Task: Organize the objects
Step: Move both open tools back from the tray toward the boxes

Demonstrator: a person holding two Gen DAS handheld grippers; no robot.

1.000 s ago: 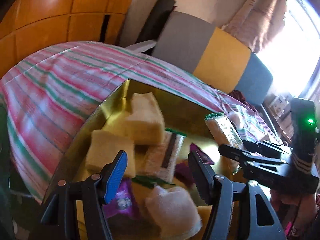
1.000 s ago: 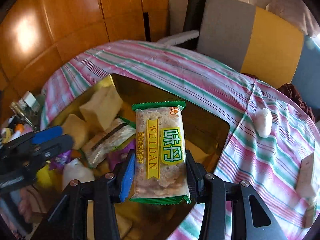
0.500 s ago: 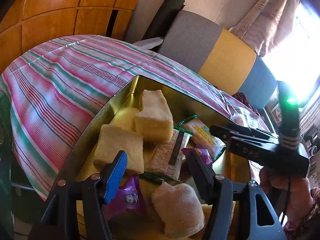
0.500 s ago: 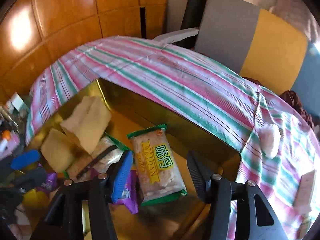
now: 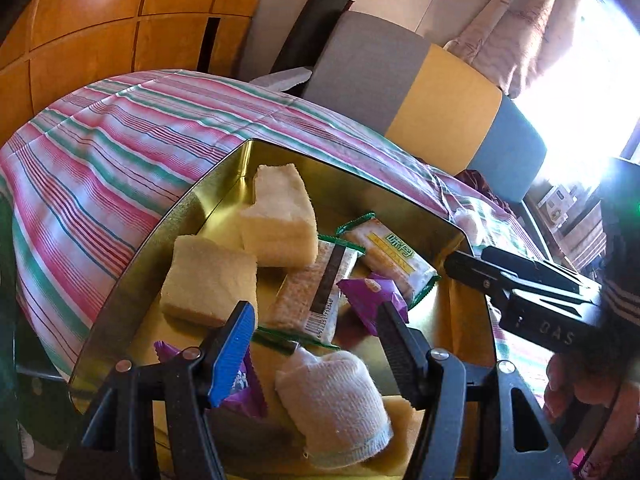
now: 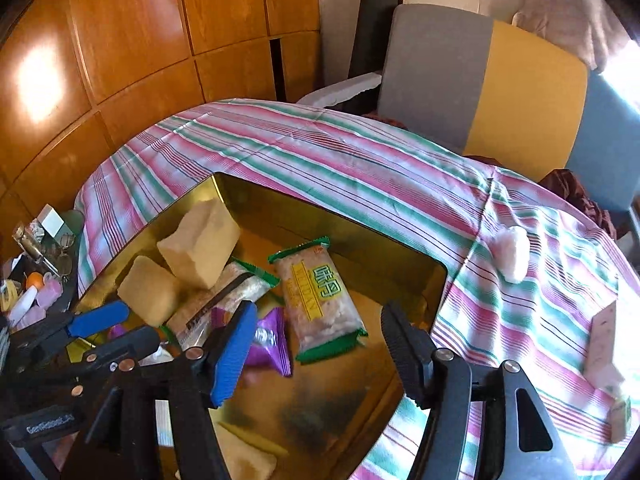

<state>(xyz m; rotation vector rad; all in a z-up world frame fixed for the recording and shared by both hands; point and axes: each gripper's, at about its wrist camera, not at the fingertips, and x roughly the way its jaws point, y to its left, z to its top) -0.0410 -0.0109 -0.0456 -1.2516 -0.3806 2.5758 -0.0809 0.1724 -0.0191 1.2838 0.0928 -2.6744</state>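
Gold tin tray (image 6: 352,236): centre of the right wrist view, set on a pink, green and white striped tablecloth (image 6: 360,160); its far rim runs from upper left toward right.

Contents, right wrist view:
- Green-edged rice cracker packet (image 6: 320,300), lying flat on the tray floor at frame centre, free of both jaws.
- Purple snack packet (image 6: 272,340), touching the cracker packet's lower left edge.
- Second cracker packet (image 6: 228,300) with a dark band, left of centre, partly under a sponge.
- Two yellow sponges (image 6: 200,244) (image 6: 148,294), the upper one tilted on edge, the lower one just beside it at left.

Left wrist view adds a rolled white cloth (image 5: 336,396) in the lower centre, lying in the tray.

Right gripper (image 6: 316,356): lower centre, jaws just been opening, now spread with nothing between them (the cracker packet lies beyond the tips).

Left gripper (image 5: 316,350): lower centre of its own view, jaws apart, gripping nothing, hanging over the tray contents.

Outside the tray, right side of the right wrist view: a small white wad (image 6: 512,254) and a pale pink packet (image 6: 604,344) on the tablecloth, well apart from the tray. Upper right: a grey, yellow and blue chair back (image 6: 500,84).
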